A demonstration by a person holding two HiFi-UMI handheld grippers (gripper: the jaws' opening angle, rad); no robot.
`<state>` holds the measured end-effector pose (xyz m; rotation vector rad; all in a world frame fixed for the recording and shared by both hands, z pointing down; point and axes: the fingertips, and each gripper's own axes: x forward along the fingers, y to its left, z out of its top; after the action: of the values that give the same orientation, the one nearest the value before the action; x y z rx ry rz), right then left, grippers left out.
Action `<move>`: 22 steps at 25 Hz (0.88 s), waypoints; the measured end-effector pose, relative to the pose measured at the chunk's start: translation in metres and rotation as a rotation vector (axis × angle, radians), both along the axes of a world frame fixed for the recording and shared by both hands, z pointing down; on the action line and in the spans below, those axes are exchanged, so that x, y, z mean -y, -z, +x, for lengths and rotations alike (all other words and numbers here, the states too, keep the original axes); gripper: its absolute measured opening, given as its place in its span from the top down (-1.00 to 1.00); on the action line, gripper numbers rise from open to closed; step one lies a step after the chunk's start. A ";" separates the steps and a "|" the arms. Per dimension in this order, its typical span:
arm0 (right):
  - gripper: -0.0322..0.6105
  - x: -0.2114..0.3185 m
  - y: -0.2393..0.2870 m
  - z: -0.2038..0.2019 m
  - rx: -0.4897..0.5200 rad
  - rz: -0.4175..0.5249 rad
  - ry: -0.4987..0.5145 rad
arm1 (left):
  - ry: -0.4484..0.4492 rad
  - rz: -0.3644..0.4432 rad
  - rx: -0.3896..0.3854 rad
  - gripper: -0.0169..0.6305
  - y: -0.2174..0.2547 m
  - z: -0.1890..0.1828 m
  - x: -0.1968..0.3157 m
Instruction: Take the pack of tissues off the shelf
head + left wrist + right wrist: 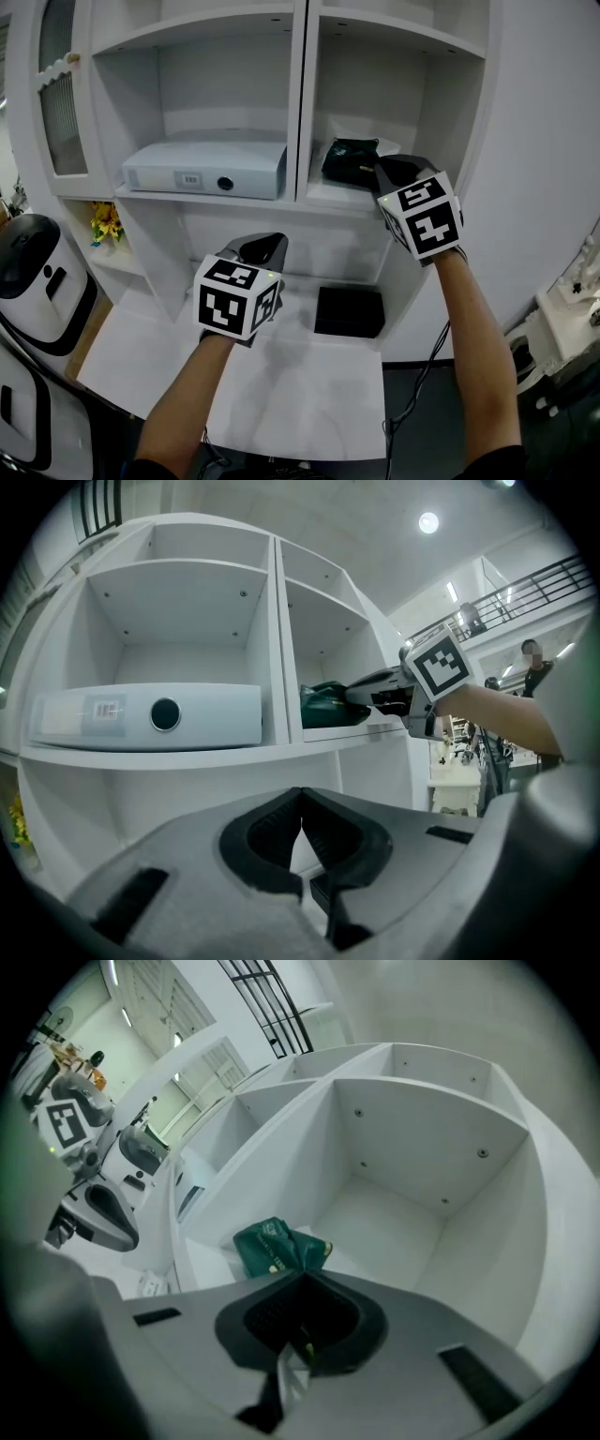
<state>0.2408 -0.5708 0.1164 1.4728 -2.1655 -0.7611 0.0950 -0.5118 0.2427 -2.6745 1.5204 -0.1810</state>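
Note:
The dark green pack of tissues [349, 159] lies in the right-hand compartment of the white shelf [300, 197], near its front edge. My right gripper [380, 171] reaches into that compartment and is shut on the near end of the pack [277, 1246], with a strip of wrapper pinched between the jaws. The left gripper view shows the same grip from the side, pack [328, 705] against the right gripper [364, 696]. My left gripper [267, 246] hovers lower, in front of the shelf and over the white table; it [300, 799] is shut with nothing in it.
A white projector [206, 169] fills the left compartment. A black box [349, 311] lies on the table [281, 394] under the right compartment. A white and black machine [37, 272] stands at the left, with yellow flowers [105, 223] on a low side shelf.

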 end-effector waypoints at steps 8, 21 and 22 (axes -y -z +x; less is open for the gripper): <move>0.89 -0.030 0.018 0.012 0.079 0.076 -0.068 | -0.065 -0.004 0.009 0.94 -0.001 0.000 -0.008; 0.89 -0.097 0.028 0.014 0.202 0.166 -0.157 | -0.161 0.001 -0.009 0.94 -0.003 -0.010 -0.031; 0.89 -0.104 0.026 0.012 0.207 0.169 -0.161 | -0.164 0.000 -0.011 0.94 -0.004 -0.012 -0.033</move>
<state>0.2530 -0.4672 0.0901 1.8611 -2.1384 -0.7810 0.0833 -0.4789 0.2467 -2.7877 1.2946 -0.1580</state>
